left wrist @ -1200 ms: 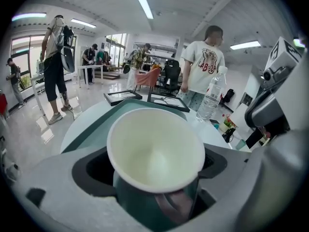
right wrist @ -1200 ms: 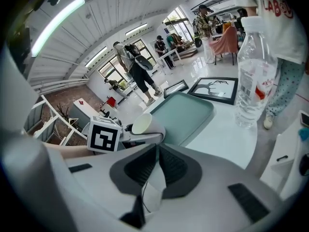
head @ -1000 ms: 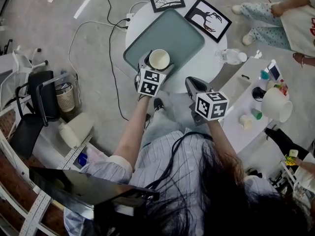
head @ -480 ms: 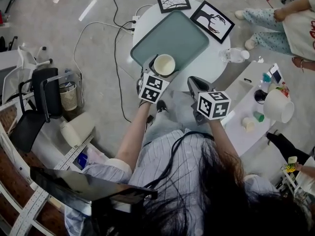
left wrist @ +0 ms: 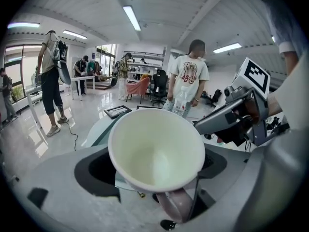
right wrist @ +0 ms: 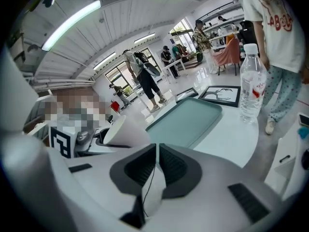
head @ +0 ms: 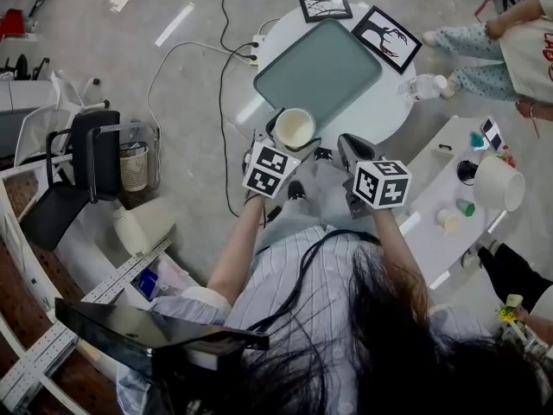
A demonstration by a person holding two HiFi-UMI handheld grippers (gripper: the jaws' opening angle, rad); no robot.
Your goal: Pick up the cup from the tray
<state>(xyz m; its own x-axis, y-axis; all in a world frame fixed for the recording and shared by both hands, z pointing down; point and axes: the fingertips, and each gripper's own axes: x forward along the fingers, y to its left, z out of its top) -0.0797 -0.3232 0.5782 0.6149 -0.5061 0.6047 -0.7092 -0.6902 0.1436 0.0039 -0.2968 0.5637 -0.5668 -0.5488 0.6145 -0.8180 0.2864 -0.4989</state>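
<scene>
In the head view a white cup (head: 295,127) with a handle hangs in the air just off the near edge of the round white table (head: 380,102), clear of the grey-green tray (head: 318,61), which lies bare. My left gripper (head: 290,138) is shut on the cup. In the left gripper view the cup (left wrist: 157,151) fills the middle between the jaws, mouth towards the camera and handle (left wrist: 174,204) down. My right gripper (head: 349,149) floats beside it, to the right, shut and holding nothing. The right gripper view shows the closed jaws (right wrist: 155,166), the cup (right wrist: 120,129) at left and the tray (right wrist: 186,122) beyond.
A water bottle (head: 423,86) and two framed pictures (head: 325,5) (head: 385,35) sit on the table around the tray. A white side table (head: 449,188) with small items stands right. Chair (head: 86,158), bin (head: 134,167) and floor cables (head: 225,76) lie left. People stand nearby (left wrist: 189,79).
The left gripper has lifted the cup off the tray's near left corner and drawn it towards me, past the table edge. The right gripper stays shut beside it.
</scene>
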